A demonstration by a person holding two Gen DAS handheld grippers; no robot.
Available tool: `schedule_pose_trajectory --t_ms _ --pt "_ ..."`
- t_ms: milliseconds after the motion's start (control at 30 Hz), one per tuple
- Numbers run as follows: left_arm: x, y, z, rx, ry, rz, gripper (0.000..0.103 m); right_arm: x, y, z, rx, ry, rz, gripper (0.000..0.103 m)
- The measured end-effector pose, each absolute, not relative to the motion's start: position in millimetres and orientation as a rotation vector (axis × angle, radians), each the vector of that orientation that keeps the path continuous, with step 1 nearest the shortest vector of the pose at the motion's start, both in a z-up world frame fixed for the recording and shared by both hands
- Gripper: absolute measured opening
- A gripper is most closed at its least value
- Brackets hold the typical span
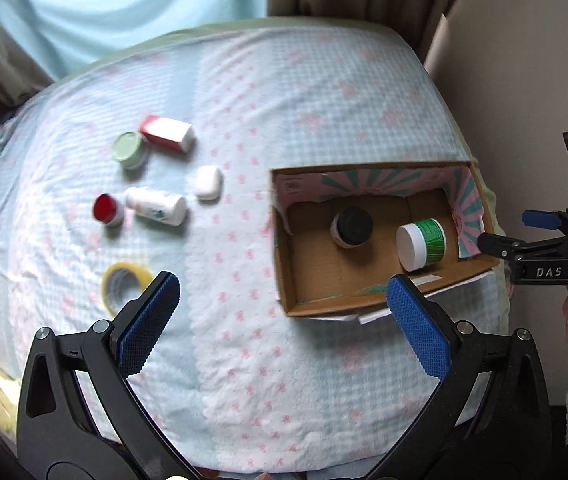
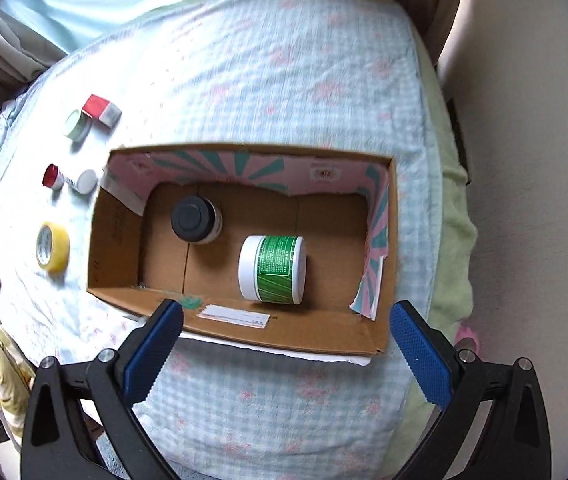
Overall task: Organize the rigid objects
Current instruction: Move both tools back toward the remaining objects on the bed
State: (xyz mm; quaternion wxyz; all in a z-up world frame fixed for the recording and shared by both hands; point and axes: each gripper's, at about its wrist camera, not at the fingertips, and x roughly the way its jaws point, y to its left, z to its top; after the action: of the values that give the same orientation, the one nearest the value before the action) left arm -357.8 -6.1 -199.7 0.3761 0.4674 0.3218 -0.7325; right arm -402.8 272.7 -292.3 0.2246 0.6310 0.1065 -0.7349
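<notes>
Two rigid items, a black-lidded jar [image 2: 195, 219] and a green-labelled tub [image 2: 273, 269] lying on its side, are seen already placed in the open cardboard box [image 2: 240, 322] on the quilted bed cover [image 1: 244, 360], apparently as the collection point. Six more are left grouped on the cover well to the box's left: a tape roll [image 1: 125, 283], red-capped pot [image 1: 108, 209], white bottle [image 1: 157, 205], white case [image 1: 208, 182], green-lidded jar [image 1: 129, 150] and red-and-white carton [image 1: 168, 134]. The left gripper [image 1: 280, 312] and right gripper [image 2: 286, 334] are held empty, jaws spread wide. Labels are blurred beyond reading.
</notes>
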Motion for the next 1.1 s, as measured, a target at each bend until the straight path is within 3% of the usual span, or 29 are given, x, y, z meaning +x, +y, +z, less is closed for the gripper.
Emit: schedule_pose_trajectory --t_ms 533,867,1100 --pt "-191.0 -31.0 -180.7 0.981 0.878 -1.788 0.103 -354.3 177.8 -182.7 1.449 0.281 -2.126 0.103" --pt "-117.8 -85.4 -210.6 1.036 0.895 -1.836 0.103 -329.4 64.4 -177.4 1.455 0.244 -2.192 0.103" --pt "-91.5 -128.6 -265.0 1.115 0.847 -1.917 0.103 -330.7 -11.7 -191.9 1.474 0.239 -2.249 0.103"
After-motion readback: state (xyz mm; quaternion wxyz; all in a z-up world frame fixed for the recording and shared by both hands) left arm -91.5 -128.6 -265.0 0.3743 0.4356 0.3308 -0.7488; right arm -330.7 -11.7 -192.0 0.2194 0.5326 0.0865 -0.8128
